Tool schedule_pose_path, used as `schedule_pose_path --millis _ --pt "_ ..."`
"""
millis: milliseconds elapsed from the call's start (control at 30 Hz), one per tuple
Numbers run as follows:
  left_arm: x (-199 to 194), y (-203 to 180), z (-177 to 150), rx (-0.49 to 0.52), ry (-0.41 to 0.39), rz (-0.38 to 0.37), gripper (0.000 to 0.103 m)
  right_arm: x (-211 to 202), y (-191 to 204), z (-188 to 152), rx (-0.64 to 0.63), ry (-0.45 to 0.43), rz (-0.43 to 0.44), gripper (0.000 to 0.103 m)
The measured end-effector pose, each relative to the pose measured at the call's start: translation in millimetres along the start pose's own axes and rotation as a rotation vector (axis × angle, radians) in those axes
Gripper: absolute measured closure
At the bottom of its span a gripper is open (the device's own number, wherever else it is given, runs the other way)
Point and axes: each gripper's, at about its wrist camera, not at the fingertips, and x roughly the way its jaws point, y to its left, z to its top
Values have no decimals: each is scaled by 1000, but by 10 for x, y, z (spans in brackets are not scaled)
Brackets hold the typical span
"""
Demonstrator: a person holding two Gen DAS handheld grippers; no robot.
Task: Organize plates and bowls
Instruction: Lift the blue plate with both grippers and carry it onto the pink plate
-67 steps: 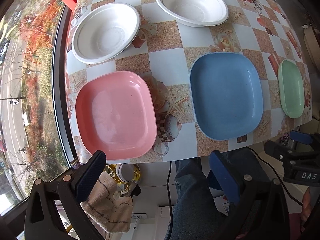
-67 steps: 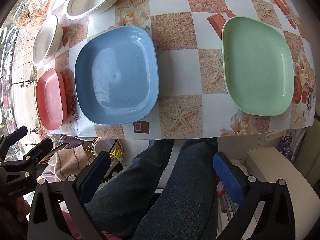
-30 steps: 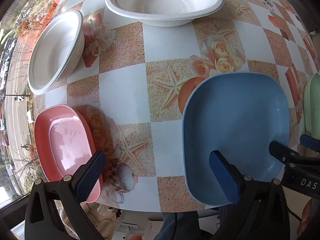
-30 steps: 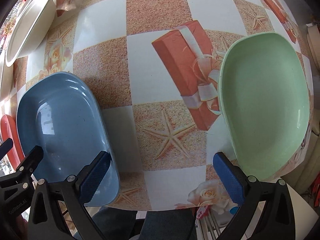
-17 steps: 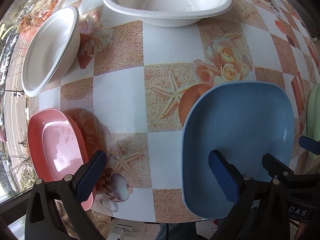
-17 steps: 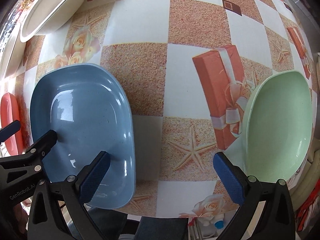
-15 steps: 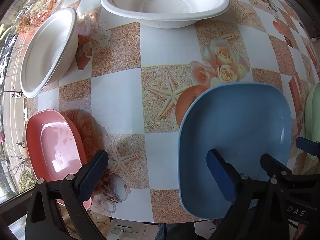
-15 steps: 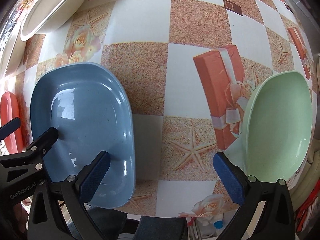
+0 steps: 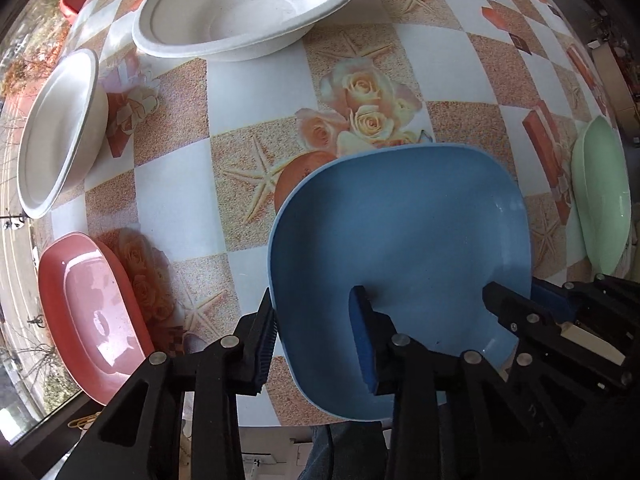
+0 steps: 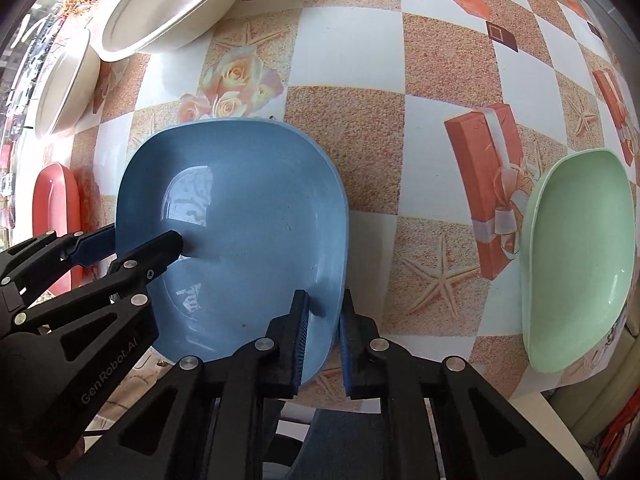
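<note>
On the patterned tablecloth [image 9: 176, 208], between pink plate [image 9: 86, 304] and green plate [image 10: 580, 256], the blue plate [image 10: 240, 216] has the right gripper [image 10: 323, 336] clamped on its rim, left gripper [image 9: 316, 340] closing astride its other edge.

The left tongs [image 9: 316, 334] are closing astride the blue plate's [image 9: 400, 232] left rim, while the right tongs [image 9: 520, 304] grip its right edge. A pink plate [image 9: 88, 312], green plate [image 9: 602, 208] and white bowls [image 9: 248, 4] rest on the patterned surface [image 9: 180, 200].
</note>
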Motion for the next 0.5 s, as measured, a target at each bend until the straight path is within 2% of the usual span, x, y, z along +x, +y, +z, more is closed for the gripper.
schedule_pose_path --millis 200,433,500 --pt "109 78 -176 19 29 -3 65 -24 10 -64 41 28 37 87" --pt "83 36 -270 66 28 14 65 -64 139 -184 39 42 60 87" --pt "66 145 -405 72 22 14 65 -87 152 -186 44 38 59 87"
